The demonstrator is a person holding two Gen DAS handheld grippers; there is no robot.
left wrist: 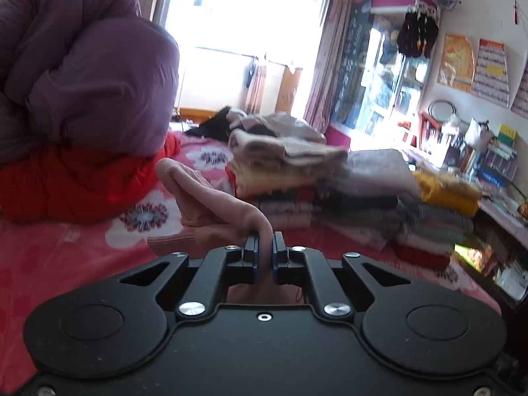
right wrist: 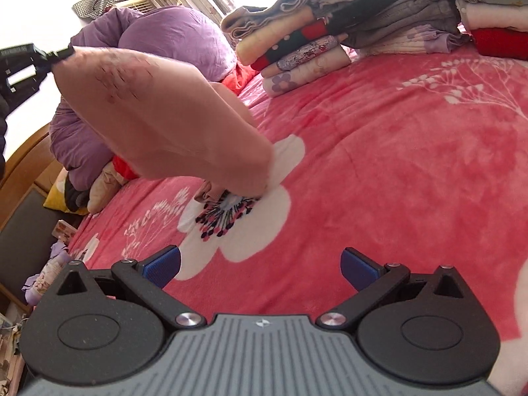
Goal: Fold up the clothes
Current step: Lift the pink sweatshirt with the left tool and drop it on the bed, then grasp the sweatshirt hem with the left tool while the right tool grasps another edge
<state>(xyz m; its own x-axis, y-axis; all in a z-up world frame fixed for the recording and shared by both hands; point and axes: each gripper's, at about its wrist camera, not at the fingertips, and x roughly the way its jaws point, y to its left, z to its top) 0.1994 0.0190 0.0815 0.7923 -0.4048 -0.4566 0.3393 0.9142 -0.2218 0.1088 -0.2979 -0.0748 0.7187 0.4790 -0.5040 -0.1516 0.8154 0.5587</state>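
Red floral blanket (right wrist: 396, 171) covering bed, pink garment (right wrist: 158, 112) pinched in left gripper (left wrist: 264, 244), lifted, lower end touching blanket, right gripper (right wrist: 260, 264) spread and empty, folded stacks (left wrist: 330, 191) behind, purple duvet (left wrist: 82, 66), bright window (left wrist: 244, 33), cluttered shelves (left wrist: 462, 145)

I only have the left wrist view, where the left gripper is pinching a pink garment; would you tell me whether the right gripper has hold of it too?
Observer: No. The right gripper is open, with nothing between its blue pads.
Operator: Where does the garment hang?
Observer: The pink garment slopes down from the left gripper, and its lower end touches the pink floral blanket.
Operator: Anything near that end?
Observer: It rests on a white flower print, ahead of the right gripper.
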